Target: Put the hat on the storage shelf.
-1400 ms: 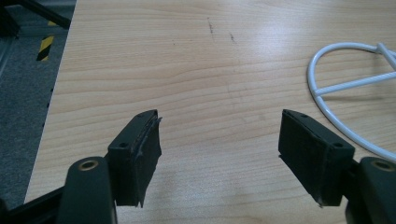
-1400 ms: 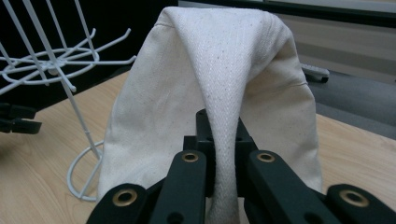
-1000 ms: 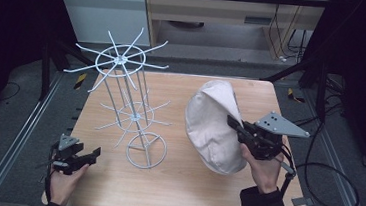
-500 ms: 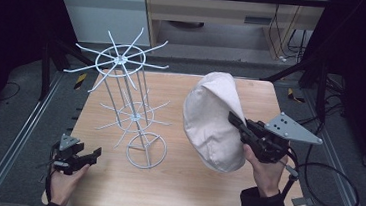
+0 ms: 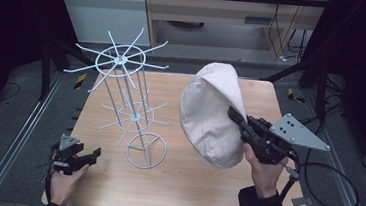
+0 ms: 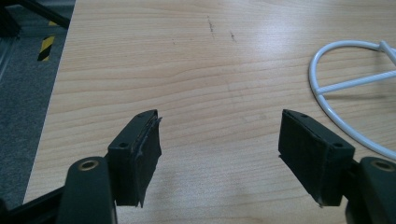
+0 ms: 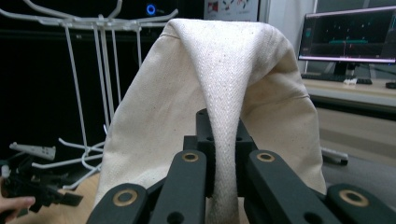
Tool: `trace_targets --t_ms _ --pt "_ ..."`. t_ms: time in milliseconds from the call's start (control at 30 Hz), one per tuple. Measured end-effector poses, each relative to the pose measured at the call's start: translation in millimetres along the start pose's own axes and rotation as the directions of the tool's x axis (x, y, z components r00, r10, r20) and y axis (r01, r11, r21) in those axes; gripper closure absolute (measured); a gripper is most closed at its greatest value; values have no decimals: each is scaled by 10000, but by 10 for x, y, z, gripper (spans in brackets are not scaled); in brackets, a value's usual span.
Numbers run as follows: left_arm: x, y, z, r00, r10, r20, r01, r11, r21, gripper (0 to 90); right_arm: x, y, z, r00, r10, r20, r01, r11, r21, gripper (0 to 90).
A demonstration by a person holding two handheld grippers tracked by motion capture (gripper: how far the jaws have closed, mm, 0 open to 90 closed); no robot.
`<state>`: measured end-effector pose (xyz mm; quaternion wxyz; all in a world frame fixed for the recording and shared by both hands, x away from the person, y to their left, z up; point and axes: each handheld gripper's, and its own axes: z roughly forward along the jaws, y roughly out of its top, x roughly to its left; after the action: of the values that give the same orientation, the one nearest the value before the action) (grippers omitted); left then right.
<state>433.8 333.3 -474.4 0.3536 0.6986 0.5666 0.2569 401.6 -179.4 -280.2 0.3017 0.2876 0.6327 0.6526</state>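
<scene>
A cream fabric cap (image 5: 210,115) hangs lifted above the right half of the wooden table (image 5: 189,184). My right gripper (image 5: 235,115) is shut on a fold of it, and in the right gripper view the cloth (image 7: 219,93) is pinched between the black jaws of my right gripper (image 7: 223,144). A white wire rack (image 5: 126,103) with radiating prongs stands left of centre, and its ring base (image 6: 355,88) lies close by in the left gripper view. My left gripper (image 5: 88,156) rests low at the table's front left corner. My left gripper (image 6: 219,140) stands open over bare wood, nothing between its pads.
A metal frame rail (image 5: 17,133) runs along the table's left side, with dark floor beyond. The right gripper's cable (image 5: 329,191) loops off the table's right edge. A monitor (image 7: 348,35) glows at the far right of the right gripper view.
My right gripper has lifted the cap and tipped it more upright, its crown now higher above the table. The left gripper has stayed where it was.
</scene>
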Motion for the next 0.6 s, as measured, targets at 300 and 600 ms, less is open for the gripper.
trace_targets --t_ms 300,600 --pt "1 -1 -3 10000 -32 -4 32 10000 -3 294 23 124 20 9999 83 -111 -90 9975 -704 879" --pt "-1 -1 0 10000 -10 8 10 10000 12 294 60 282 13 9998 12 -215 -41 9905 -1371 879"
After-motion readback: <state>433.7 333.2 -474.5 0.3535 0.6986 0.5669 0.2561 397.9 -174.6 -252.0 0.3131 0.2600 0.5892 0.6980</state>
